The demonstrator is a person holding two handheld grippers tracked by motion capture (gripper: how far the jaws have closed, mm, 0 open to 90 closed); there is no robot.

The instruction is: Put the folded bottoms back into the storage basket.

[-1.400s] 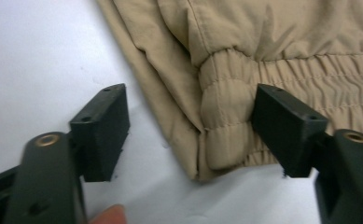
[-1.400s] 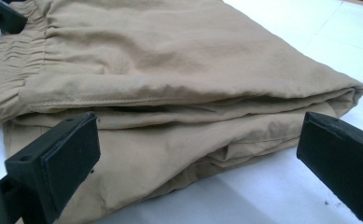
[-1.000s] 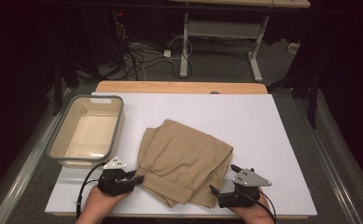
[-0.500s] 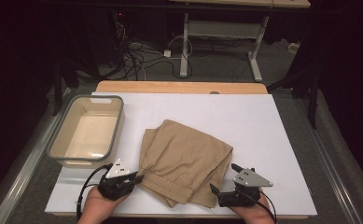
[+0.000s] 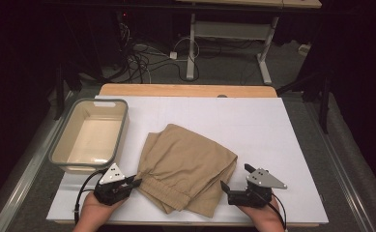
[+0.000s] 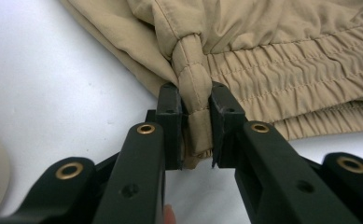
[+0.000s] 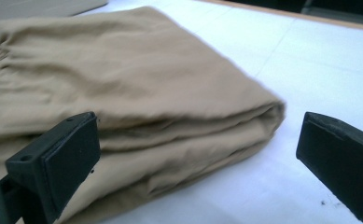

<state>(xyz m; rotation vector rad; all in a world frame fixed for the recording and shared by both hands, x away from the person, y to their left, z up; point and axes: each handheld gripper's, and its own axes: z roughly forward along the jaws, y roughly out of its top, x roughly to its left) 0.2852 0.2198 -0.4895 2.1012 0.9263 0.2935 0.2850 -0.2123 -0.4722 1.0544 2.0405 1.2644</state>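
You have bare white counter [image 5: 253,121] beyond and right of the folded khaki shorts [image 5: 185,164]. The beige plastic tub [image 5: 90,137] blocks your left side, near the left hand-held gripper [image 5: 133,182].

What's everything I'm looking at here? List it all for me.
Folded trousers: one, tan, middle of the white sheet, elastic waistband toward the person.
Bin: one, beige with grey rim, left of the trousers.
White sheet: one, covering the table.
Table: one, wooden edge at the far side.
Cables: several, on the floor beyond.
Left gripper: one, black, jaws just closed on the waistband corner.
Right gripper: one, black, open beside the trousers' folded edge.
Hands: two, bottom edge.
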